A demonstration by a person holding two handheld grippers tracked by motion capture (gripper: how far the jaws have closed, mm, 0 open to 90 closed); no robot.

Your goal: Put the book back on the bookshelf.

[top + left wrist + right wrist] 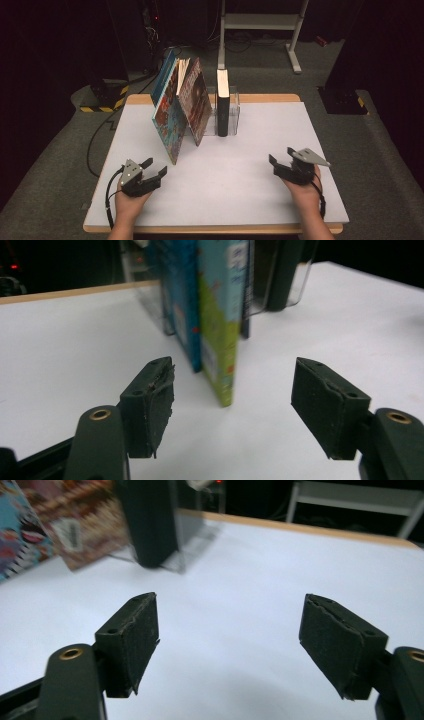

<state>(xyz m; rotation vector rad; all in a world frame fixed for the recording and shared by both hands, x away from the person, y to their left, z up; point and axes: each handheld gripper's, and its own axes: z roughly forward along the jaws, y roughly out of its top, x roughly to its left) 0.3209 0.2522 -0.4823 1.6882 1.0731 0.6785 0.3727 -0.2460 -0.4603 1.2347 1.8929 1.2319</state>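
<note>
leaning left, two picture books (pixel 177 107) stand w/ spines up; both grippers' fingers spread, empty.

worktop (pixel 240 170): smooth matt white sheet with a pale wood edge showing at the far and near sides
picture books (pixel 177 107): glossy printed card covers, paper page edges
dark book (pixel 223 107): matt black cover, cream paper edge
book stand (pixel 234 112): clear shiny plastic
left claw (pixel 232 405): matt black pads, rough and frayed at the edge; brass-looking rivets
floor (pixel 380 145): grey carpet-like cloth
</note>
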